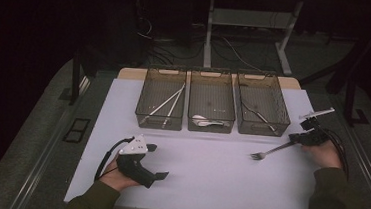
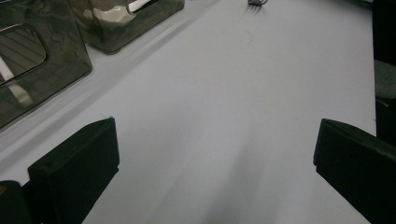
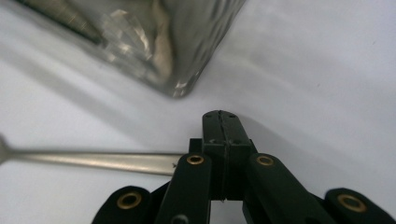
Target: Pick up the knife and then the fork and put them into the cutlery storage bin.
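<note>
A metal fork [image 1: 270, 151] lies low over the white table cover at the right, tines pointing left. My right gripper [image 1: 295, 139] is shut on the end of its handle. In the right gripper view the jaws [image 3: 222, 119] are pressed together and the fork handle [image 3: 93, 158] runs out to the left. At the front left my left gripper [image 1: 158, 161] rests on the table, open, with nothing between its jaws. The left gripper view looks across bare table between the spread jaws [image 2: 215, 154] to the fork tines [image 2: 257, 2] at the top edge.
Three dark see-through bins stand side by side at the back. The left bin [image 1: 158, 123] holds long thin utensils, the middle bin [image 1: 210, 128] a white spoon, the right bin [image 1: 262, 131] a fork. A corner of the right bin [image 3: 182, 79] is close to my right gripper.
</note>
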The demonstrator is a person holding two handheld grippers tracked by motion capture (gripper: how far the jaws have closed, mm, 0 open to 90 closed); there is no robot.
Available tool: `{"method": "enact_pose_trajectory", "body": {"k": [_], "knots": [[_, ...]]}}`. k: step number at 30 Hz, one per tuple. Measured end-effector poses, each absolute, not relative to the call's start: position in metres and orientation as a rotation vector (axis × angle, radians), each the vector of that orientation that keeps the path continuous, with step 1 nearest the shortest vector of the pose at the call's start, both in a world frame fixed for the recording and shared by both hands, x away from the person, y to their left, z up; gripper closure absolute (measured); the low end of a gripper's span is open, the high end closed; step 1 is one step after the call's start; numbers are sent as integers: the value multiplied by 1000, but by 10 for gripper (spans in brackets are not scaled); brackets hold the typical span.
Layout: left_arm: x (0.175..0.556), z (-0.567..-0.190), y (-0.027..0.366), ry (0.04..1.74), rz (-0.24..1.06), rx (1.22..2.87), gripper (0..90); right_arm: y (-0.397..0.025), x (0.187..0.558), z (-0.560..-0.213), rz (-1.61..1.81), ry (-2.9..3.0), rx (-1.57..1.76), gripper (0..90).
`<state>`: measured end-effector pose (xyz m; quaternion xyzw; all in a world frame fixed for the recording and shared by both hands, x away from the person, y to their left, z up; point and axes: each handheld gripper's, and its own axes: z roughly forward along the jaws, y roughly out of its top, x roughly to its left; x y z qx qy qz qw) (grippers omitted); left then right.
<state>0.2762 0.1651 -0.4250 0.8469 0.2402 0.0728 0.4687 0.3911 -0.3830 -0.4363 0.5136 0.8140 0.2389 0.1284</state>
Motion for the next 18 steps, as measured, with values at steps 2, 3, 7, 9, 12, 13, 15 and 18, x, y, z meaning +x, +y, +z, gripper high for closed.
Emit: {"method": "enact_pose_trajectory", "body": {"k": [2,3,7,9,12,13,15,18], "knots": [[276,-425,165,589,179,2077,0,-383,387,-436,683,2381,1484,897],[276,-425,165,590,179,2074,0,-382,385,-435,682,2390,1479,897],[275,-424,165,587,181,2076,0,-380,374,-434,651,2424,1458,897],[275,-424,164,586,181,2075,0,-378,370,-433,641,2440,1443,897],[275,-424,164,585,181,2075,0,-377,362,-432,622,2473,1421,897],[275,-424,164,585,179,2075,0,-377,359,-432,621,2474,1418,897],[275,-424,164,583,179,2077,0,-377,354,-431,624,2484,1418,897],[275,-424,164,581,180,2078,0,-377,347,-431,614,2501,1405,897]]}}
